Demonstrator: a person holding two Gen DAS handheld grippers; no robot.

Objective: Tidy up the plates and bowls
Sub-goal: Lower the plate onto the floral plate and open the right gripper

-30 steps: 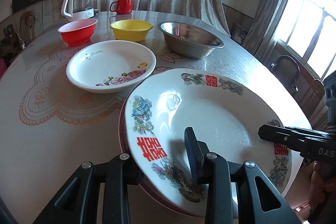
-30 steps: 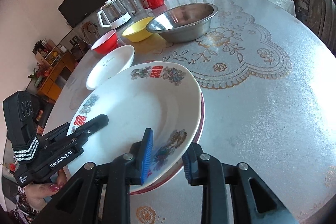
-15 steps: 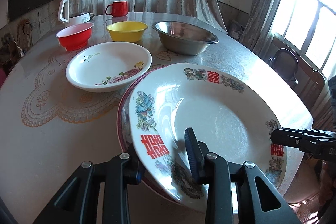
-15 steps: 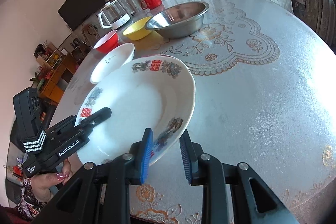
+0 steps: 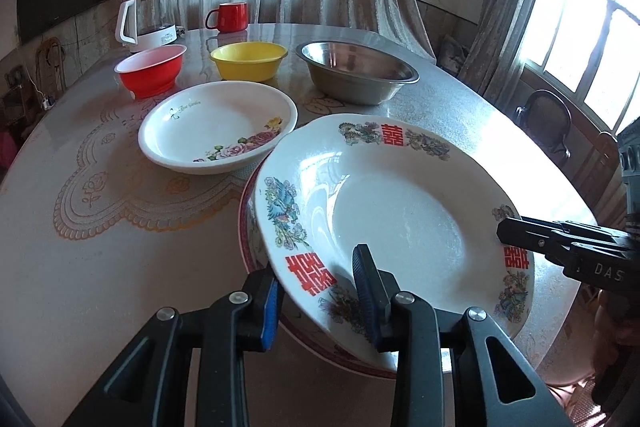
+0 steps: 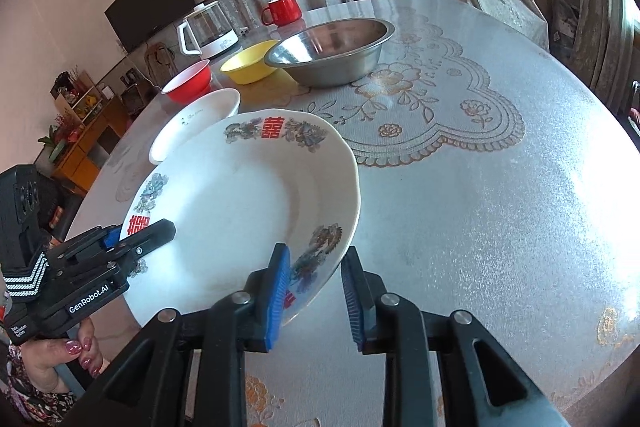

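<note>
Showing red-rimmed plate point(image 5: 250, 227) beneath | left view only; right: hidden

The large white plate point(image 5: 400, 211) carries red double-happiness characters (囍) printed on its rim, at the far edge, the near left and the right side. The smaller rose-patterned dish point(image 5: 218, 127) bears small script reading "Rose Garden" (faint, near its far inner wall). The left gripper point(image 6: 108, 247) is labelled "GenRobot.AI". The right gripper point(image 5: 560, 247) shows the letters "DAS", cut off at the edge.
</note>
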